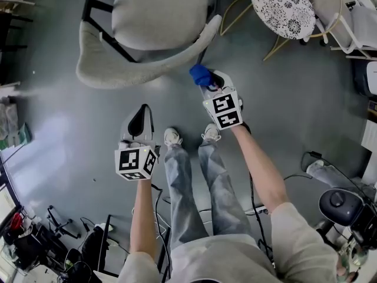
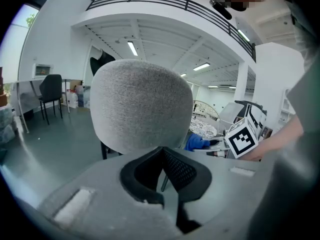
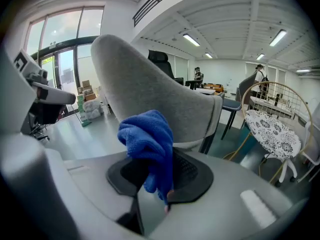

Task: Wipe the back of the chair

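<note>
Looks down on a grey fabric chair (image 1: 118, 69), curved back turned toward the person. Just off the right end of that chair back, finds the right gripper (image 1: 207, 82) clamped tight on a bunched blue cloth (image 1: 200, 74), close to the fabric but apparently not yet pressed against it. Facing the middle of the chair back and apart from it, finds the left gripper (image 1: 140, 118), pads closed tip to tip on nothing.

Probably just before the first stroke. To wipe well:
- Lay the loose fold of cloth flat on the chair back.
- Sweep along the curve in overlapping passes.
- Keep the squeeze firm against slipping.
- Keep hard jaw tips off the upholstery.
- Brace the chair with the left gripper if it shifts.
</note>
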Motion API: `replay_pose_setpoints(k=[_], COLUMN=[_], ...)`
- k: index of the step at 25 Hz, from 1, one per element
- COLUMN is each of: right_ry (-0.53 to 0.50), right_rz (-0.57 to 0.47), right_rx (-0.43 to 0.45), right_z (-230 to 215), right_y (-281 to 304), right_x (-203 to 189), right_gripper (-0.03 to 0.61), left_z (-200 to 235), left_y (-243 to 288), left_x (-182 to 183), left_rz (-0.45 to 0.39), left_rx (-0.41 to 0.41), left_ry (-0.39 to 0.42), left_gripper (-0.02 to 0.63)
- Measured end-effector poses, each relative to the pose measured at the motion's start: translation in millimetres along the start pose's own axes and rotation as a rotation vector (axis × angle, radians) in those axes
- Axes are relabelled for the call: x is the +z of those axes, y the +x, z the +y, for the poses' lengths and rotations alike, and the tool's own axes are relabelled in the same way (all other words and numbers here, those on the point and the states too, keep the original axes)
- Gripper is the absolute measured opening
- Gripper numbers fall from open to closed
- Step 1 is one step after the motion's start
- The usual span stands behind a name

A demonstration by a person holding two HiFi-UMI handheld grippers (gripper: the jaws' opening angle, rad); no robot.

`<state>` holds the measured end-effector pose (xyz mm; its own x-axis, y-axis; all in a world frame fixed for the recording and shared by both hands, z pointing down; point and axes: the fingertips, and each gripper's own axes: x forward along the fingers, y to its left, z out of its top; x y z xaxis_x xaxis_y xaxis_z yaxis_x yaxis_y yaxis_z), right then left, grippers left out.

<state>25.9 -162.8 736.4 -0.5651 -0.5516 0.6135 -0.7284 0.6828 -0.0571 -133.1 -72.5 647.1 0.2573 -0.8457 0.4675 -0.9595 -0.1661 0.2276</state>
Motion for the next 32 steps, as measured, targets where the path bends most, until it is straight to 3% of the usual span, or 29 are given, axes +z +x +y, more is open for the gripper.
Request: replay_pose_setpoints(k=[9,15,22,32], right_ry=[-0.018,-0.033,-0.039,-0.051], right_rz=[0.001,0.022,0.03,0.049], right_rx=[0.11,0.136,0.091,0.047], right_z=[88.8,119.8,101.9,51.7], right_y=[37.7,68.5,86.2,70.3], right_x=[9.5,15.2,19.2,10.5], right_gripper=[0.103,0.103,0.103,0.104], left_z=[35.8,62.8,72.1,43.6], left_y=[-36.1,-56.8,-56.8,-25.0], left_x=[-6.4,-15.5,-14.9,-3.0], left_rz=[-0.023,-0.024,-0.025,-0.007], left_rx=[0.071,0.112,0.112,0.049], left_ry=[-0.039,-0.056,-0.057,-0.033], left_gripper=[0.002,0.002,0.002,0.002])
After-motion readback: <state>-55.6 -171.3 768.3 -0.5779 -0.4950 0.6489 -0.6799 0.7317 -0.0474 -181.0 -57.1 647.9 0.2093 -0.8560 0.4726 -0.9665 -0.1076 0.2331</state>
